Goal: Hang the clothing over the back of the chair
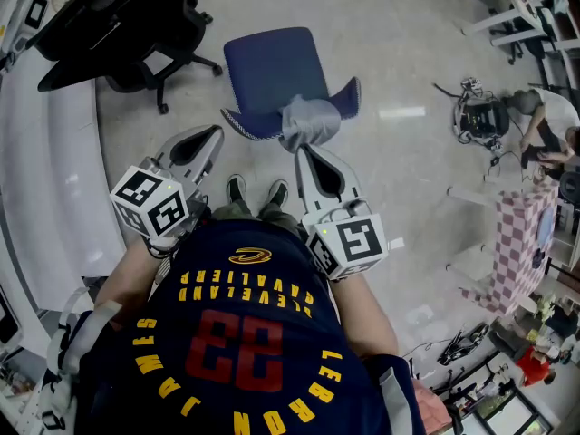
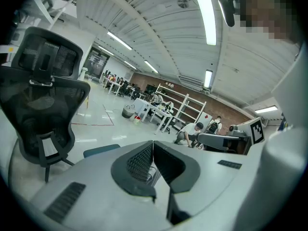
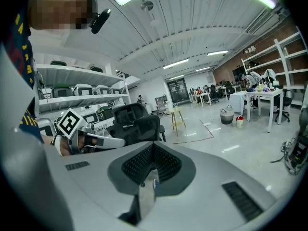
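Note:
Seen from above in the head view, a blue chair [image 1: 272, 66] stands in front of my feet, its back edge nearest me. A bunched grey piece of clothing [image 1: 313, 120] lies over that back edge. My right gripper [image 1: 302, 149] reaches the clothing's near side with its jaws shut on it; in the right gripper view [image 3: 154, 146] a grey strip of the cloth [image 3: 146, 196] shows between the pads. My left gripper [image 1: 216, 134] hangs by the chair back's left end, apart from the clothing. Its jaws [image 2: 153, 143] meet with nothing between them.
A black office chair [image 1: 118, 16] stands at the back left, beside a white curved desk [image 1: 36, 198]. At the right are a crouching person [image 1: 544, 116], a small machine on the floor [image 1: 480, 116] and a checked table [image 1: 521, 243]. Grey floor surrounds the blue chair.

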A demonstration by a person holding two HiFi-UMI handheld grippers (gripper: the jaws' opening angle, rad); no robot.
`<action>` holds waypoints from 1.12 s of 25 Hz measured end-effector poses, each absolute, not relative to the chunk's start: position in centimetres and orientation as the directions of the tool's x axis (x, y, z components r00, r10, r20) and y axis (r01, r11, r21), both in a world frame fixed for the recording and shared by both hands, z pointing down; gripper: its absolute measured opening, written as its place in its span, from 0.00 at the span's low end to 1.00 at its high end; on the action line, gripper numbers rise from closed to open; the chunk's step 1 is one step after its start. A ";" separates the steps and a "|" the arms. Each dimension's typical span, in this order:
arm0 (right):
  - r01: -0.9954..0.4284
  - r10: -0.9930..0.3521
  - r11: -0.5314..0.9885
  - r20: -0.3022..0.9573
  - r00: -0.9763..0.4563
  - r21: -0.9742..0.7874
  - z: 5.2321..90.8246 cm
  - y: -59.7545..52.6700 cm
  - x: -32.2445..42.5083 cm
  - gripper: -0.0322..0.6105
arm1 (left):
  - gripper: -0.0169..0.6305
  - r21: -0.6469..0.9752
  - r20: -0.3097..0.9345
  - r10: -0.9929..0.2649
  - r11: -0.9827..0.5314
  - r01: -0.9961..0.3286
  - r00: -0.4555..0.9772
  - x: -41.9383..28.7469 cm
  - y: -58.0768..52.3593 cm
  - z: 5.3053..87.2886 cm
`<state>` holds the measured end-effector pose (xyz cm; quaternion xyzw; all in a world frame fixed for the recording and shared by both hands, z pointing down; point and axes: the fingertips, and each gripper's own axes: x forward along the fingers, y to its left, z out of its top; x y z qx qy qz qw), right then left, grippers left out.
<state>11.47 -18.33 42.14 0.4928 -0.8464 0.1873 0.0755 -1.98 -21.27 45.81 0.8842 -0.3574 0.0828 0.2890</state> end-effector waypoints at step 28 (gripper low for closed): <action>-0.853 -0.778 0.453 0.352 -0.521 -0.259 43.4 -16.4 10.3 0.06 | 0.03 0.438 0.337 -0.717 -0.455 -0.775 0.611 -9.5 -23.8 45.2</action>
